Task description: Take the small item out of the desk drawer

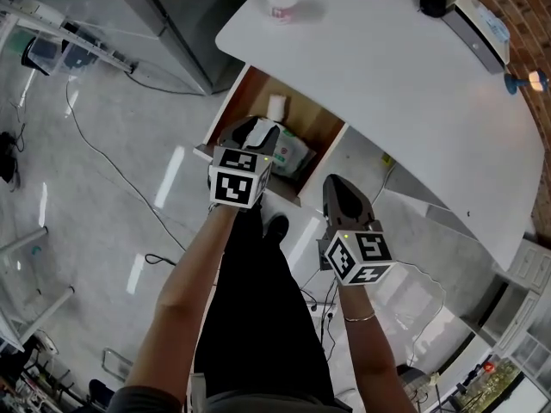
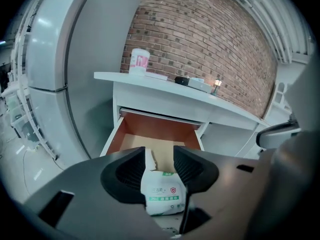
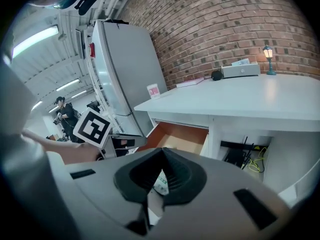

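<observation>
The drawer [image 2: 114,136] stands open under the white worktop [image 1: 387,67], far enough out that its front half is clear of the overhang. That is why the small item can be reached from above rather than fished for. The item, a soft packet [image 2: 162,194], lies in the drawer's front part, close to the right wall.

The left gripper [image 2: 159,156] hangs above the drawer's front with its jaws set wide apart and the packet framed in the gap between them. The pads do not seem to press on it, so I judge it lined up for a grasp and not yet holding. The wide setting makes sense, since the packet nearly fills the gap. The right gripper [image 3: 162,156] has its jaws together on nothing and waits off to the right of the drawer — out of the other's way, I take it.

The packet is white, slightly puffed plastic wrap. It has a green band and green print across its face, a small red shield mark, and a crimped end flap sticking up at its far left corner. It looks light and yielding, like a tissue pack, so a squeeze should dent it rather than tip it.

In the head view a small white cylinder [image 1: 276,107] shows farther back in the drawer, and a cup [image 1: 281,1] stands on the worktop.
</observation>
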A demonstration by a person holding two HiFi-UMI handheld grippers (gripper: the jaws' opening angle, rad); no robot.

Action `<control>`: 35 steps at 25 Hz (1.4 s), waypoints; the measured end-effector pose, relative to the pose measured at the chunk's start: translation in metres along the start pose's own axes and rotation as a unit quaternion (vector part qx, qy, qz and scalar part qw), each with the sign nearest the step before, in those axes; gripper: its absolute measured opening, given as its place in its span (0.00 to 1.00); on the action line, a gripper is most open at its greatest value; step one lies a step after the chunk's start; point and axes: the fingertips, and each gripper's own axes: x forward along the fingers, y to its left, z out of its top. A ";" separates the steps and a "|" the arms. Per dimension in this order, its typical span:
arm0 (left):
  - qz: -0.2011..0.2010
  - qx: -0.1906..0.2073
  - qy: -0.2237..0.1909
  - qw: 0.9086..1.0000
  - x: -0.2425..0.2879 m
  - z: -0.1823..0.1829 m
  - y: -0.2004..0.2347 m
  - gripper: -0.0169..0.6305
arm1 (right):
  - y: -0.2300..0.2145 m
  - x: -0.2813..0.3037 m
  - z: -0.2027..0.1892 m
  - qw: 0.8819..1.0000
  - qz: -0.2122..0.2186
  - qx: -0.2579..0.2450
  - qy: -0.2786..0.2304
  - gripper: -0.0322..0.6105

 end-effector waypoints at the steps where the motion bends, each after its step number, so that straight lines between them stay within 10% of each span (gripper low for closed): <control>1: 0.000 0.004 0.004 1.000 0.006 0.000 0.002 0.31 | 0.000 0.001 -0.002 1.000 -0.001 0.002 0.000 0.06; 35: 0.037 0.051 0.151 0.987 0.130 -0.053 0.028 0.38 | -0.043 -0.011 -0.041 0.994 -0.065 0.083 -0.010 0.06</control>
